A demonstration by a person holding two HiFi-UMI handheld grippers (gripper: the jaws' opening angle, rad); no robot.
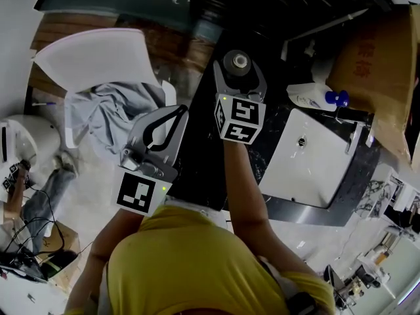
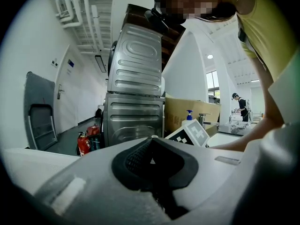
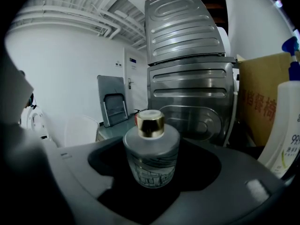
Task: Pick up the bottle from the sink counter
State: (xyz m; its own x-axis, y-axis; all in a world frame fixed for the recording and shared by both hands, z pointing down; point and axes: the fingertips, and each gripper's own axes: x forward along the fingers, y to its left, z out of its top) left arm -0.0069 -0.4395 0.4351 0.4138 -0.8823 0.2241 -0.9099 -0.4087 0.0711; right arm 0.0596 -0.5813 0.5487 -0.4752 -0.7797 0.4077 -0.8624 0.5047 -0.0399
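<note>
Plainly, bottle [image 3: 151, 149] stands upright, dead centre between wide jaws of right gripper [image 3: 153, 162], dark gap each side; left gripper [image 2: 151, 138] pinched empty, well apart. We judge closing suffices.

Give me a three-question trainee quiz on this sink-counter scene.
1. True or false: the left gripper holds the bottle.
2. What colour is the bottle's cap? A) blue B) gold C) red
3. Short answer: which gripper has the bottle between its jaws?

Key:
1. False. Its jaws are together with nothing between them, away from the bottle.
2. B.
3. The right gripper. Its jaws stand apart on either side of the bottle, with dark gaps showing in the right gripper view.
</note>
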